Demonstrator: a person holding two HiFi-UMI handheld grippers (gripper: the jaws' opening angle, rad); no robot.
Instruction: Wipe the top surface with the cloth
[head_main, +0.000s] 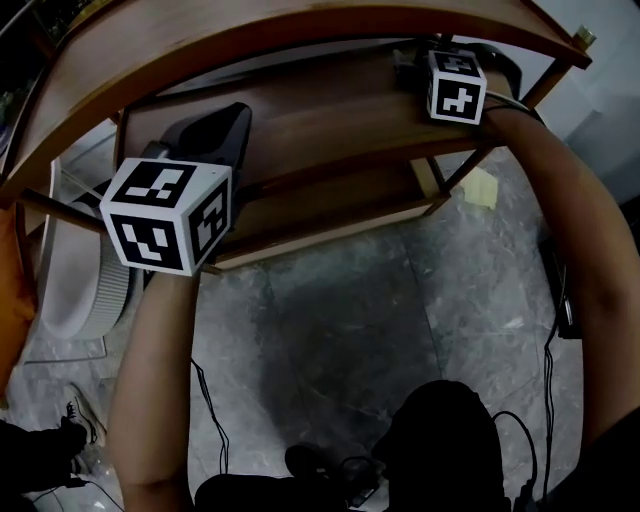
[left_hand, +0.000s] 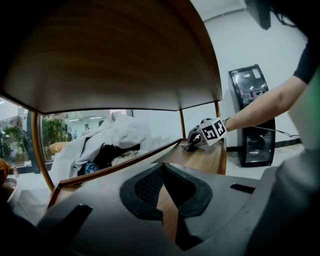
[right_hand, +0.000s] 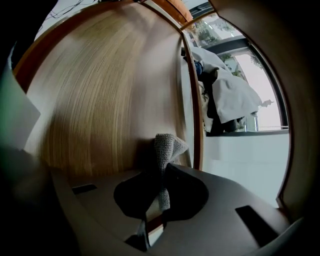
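Right hand-held gripper (right_hand: 162, 172) clamped on grey cloth (right_hand: 168, 147), against wooden shelf (right_hand: 100, 100). Left hand-held gripper (left_hand: 162, 169) closed, empty. Wipe likely under way; coverage unclear.

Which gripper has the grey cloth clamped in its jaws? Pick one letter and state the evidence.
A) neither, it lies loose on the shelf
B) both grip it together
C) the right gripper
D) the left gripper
C: the right gripper view shows the grey cloth pinched between the jaws of the right gripper, while the left gripper has its jaws together on nothing.
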